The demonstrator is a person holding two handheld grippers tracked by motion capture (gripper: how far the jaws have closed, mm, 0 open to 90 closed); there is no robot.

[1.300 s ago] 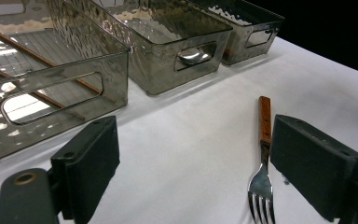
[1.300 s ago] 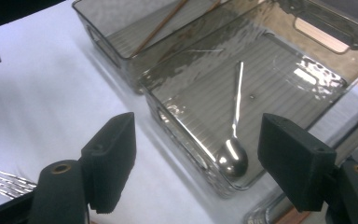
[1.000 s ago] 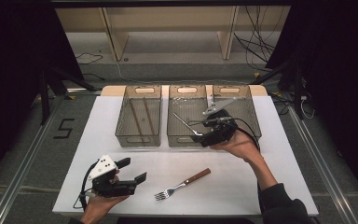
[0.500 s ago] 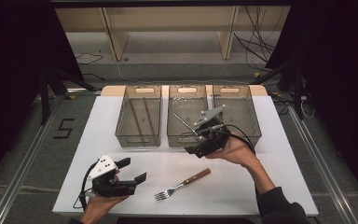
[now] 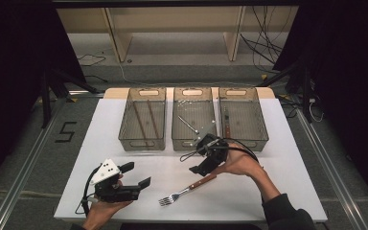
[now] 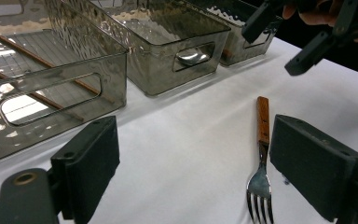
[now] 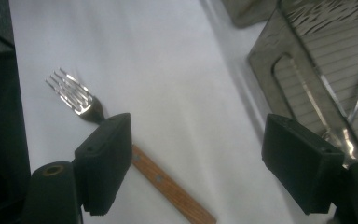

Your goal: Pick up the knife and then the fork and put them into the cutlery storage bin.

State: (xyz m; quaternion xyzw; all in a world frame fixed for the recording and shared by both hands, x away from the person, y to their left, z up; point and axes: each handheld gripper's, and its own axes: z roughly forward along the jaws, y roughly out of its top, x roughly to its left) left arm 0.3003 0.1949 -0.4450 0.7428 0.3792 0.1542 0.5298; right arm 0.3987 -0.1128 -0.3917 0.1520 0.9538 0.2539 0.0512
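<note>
A fork (image 5: 188,191) with a wooden handle lies on the white table (image 5: 278,158), tines toward the front edge. My right gripper (image 5: 199,160) hangs open just above the handle's far end, nothing between its jaws. In the right gripper view the fork (image 7: 170,186) passes under the left jaw and the gripper (image 7: 198,168) gapes wide. My left gripper (image 5: 136,175) rests open near the front left, pointing at the fork. In the left gripper view the fork (image 6: 261,154) lies ahead of the open gripper (image 6: 200,172), with the right gripper (image 6: 307,32) above it.
Three clear bins stand in a row at the back: the left bin (image 5: 124,139) holds chopsticks (image 5: 141,122), the middle bin (image 5: 177,141) a spoon (image 5: 188,124), the right bin (image 5: 263,136) a wooden-handled utensil (image 5: 226,127). The middle bin's (image 7: 265,56) handle cutout is close to my right jaw.
My right gripper has come back from over the middle and right bins, toward the person and down to the fork's handle. The left gripper and the fork have stayed put.
</note>
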